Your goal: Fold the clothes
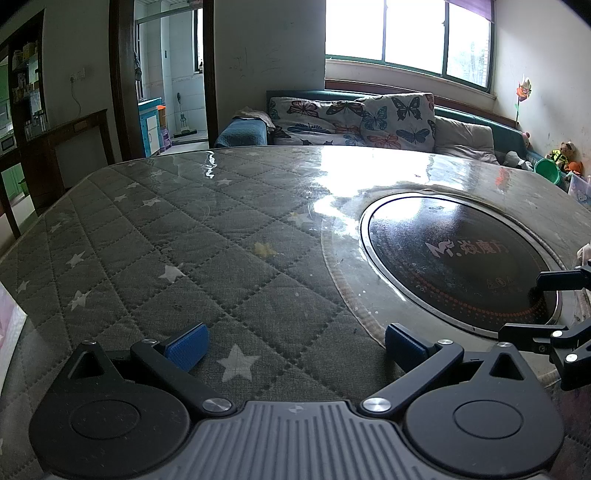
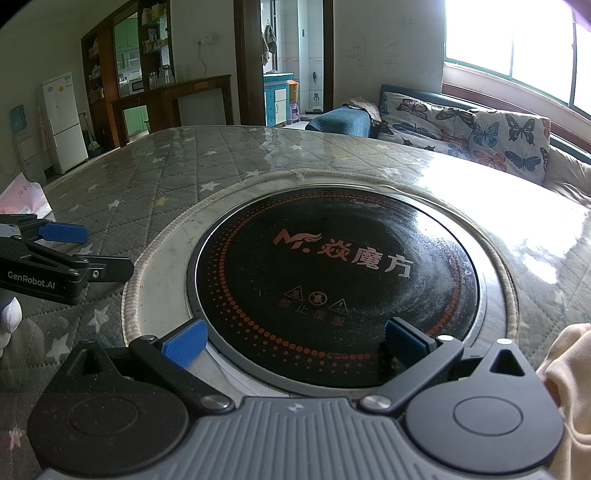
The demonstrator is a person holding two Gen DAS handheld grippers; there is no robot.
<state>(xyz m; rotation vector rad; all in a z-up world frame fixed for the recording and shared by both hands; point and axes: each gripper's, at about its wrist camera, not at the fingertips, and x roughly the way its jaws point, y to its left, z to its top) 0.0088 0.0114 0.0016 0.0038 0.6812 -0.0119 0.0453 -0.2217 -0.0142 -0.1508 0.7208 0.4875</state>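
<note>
Meanwhile, both the left claw [image 1: 295, 347] and right claw [image 2: 295, 343] gape released over the grey star-quilted bench [image 1: 184, 240], while a pale peach cloth garment [image 2: 569, 387] lies at the right wrist frame's lower right, just beside the right claw.

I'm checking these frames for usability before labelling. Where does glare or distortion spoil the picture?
Left wrist view: the window is blown out, and its glare whitens the glossy table cover beyond the round cooktop; straight lines bow from the fisheye. Right wrist view: the window is overexposed, glare washes the cover's right side, and the cooktop lettering stays sharp.
</note>
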